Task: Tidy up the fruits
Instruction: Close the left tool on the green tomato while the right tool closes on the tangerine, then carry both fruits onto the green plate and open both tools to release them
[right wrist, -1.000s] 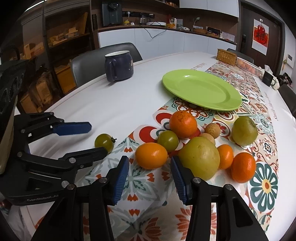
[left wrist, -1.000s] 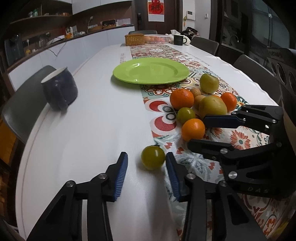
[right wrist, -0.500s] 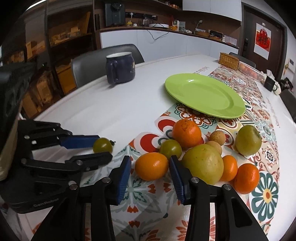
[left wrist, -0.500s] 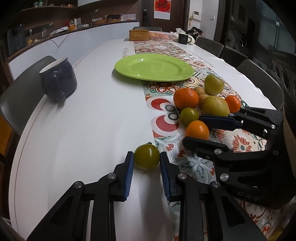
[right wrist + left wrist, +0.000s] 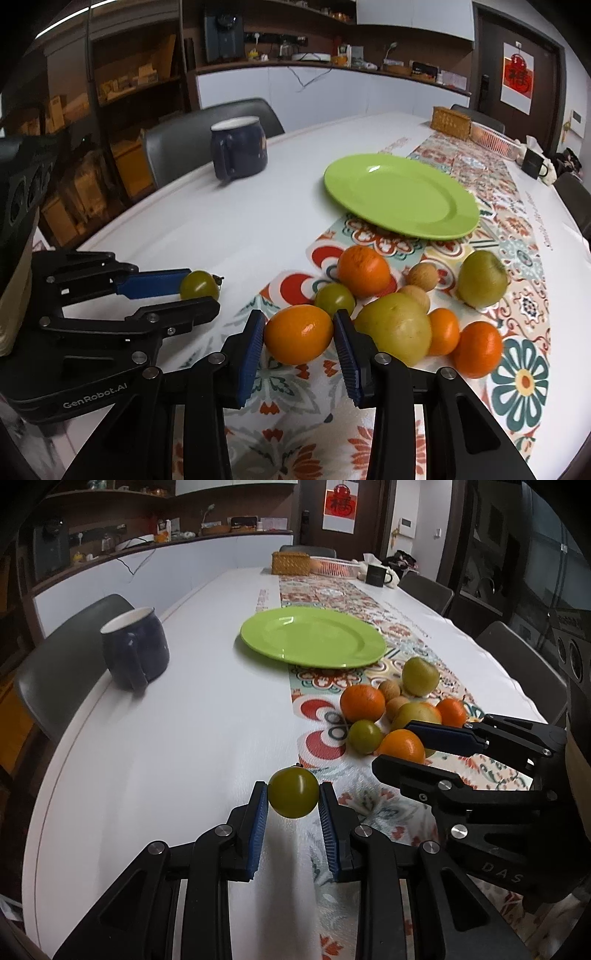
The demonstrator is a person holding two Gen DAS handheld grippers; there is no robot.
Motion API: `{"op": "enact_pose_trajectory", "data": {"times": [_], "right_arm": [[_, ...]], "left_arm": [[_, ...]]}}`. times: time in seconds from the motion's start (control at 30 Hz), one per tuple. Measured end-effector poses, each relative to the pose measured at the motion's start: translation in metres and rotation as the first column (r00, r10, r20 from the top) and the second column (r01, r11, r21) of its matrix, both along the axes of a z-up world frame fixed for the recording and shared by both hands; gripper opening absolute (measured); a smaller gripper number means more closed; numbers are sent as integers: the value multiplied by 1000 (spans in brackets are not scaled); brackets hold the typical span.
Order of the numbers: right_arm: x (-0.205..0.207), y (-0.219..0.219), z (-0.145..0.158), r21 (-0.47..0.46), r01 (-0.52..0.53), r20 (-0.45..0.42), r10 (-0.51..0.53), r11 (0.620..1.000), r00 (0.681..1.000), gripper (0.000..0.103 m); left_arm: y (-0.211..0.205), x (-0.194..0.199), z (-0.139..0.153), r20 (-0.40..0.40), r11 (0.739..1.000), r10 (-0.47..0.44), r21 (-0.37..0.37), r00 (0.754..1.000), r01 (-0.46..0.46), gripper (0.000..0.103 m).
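My left gripper is shut on a small green tomato, held just above the white table; it also shows in the right wrist view. My right gripper has its blue pads against both sides of an orange oval fruit on the patterned runner. Behind it lie a big yellow-green fruit, a large orange, another green tomato, two small brown fruits, two small oranges and a green apple. The empty green plate sits further back.
A dark blue mug stands near the table's left edge, beside a grey chair. A wicker box, a pink basket and a black mug stand at the far end. The patterned runner runs down the table.
My left gripper closed on the green tomato and lifted it slightly. My right gripper moved forward and closed its pads around the orange oval fruit.
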State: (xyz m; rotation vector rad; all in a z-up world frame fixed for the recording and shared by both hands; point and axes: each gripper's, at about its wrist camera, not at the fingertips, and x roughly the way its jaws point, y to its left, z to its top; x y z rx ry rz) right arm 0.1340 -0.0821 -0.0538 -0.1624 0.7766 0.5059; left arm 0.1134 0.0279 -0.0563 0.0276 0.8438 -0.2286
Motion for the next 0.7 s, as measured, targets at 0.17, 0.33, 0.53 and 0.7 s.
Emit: {"op": "enact_pose_trajectory", "data": {"times": [0.17, 0.33, 0.53, 0.7], "right_arm": [[-5, -10, 16, 32, 25, 25, -25, 999, 999, 39], [-2, -24, 33, 64, 58, 43, -60, 996, 997, 39], [16, -41, 53, 94, 80, 59, -86, 992, 995, 39], [43, -54, 69, 98, 100, 90, -108, 990, 990, 39]], "left_arm": [[-4, -3, 17, 32, 1000, 13, 2, 999, -13, 28], [-12, 2, 40, 76, 1000, 12, -2, 997, -12, 28], [-25, 23, 64, 123, 1000, -4, -2, 992, 4, 28], [-35, 51, 79, 140, 1000, -13, 1, 990, 13, 28]]}}
